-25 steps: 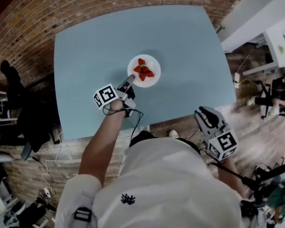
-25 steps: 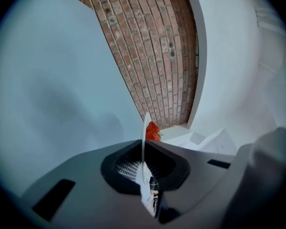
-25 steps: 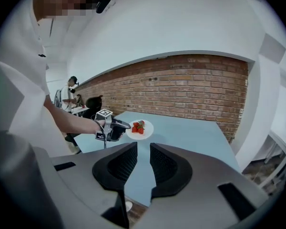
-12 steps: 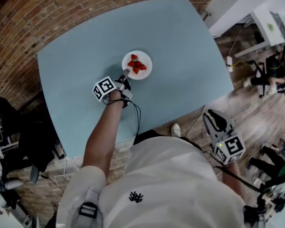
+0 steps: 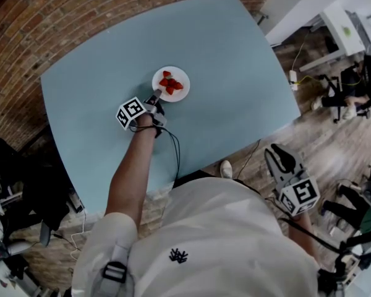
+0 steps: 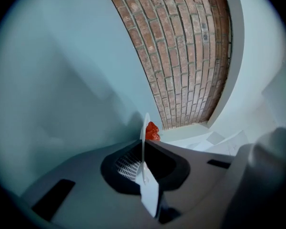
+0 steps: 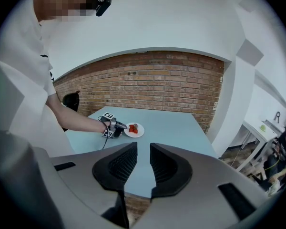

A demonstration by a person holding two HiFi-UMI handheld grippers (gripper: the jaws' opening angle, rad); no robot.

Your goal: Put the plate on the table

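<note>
The plate (image 5: 170, 83) is white and round and carries a small heap of red strawberries (image 5: 170, 83). It sits level at the worktop (image 5: 235, 73), a pale blue top, a little towards the person's left of the middle. No view shows for certain whether its base rests fully on the surface or hangs just above it.

The left gripper (image 5: 154, 96) reaches out over the worktop on an outstretched bare arm (image 5: 131, 166) and meets the near edge of the plate. In the left gripper view its jaws are closed on the plate's rim (image 6: 144, 128). The rim runs edge-on as a thin white line between the two dark pads, and the strawberries (image 6: 152, 131) show just beyond it. A black cable (image 5: 175, 150) trails from this gripper back across the worktop towards the person.

The right gripper (image 5: 281, 158) is held low at the person's right side, off the worktop's near edge and well apart from the plate. In its own view the jaws stand a narrow gap apart with nothing between them (image 7: 143, 149). Through that gap the worktop (image 7: 176, 128) shows farther off, with the plate (image 7: 134, 130) and the left gripper (image 7: 119, 126) on it.

A brick wall (image 7: 157, 85) stands behind the worktop.
</note>
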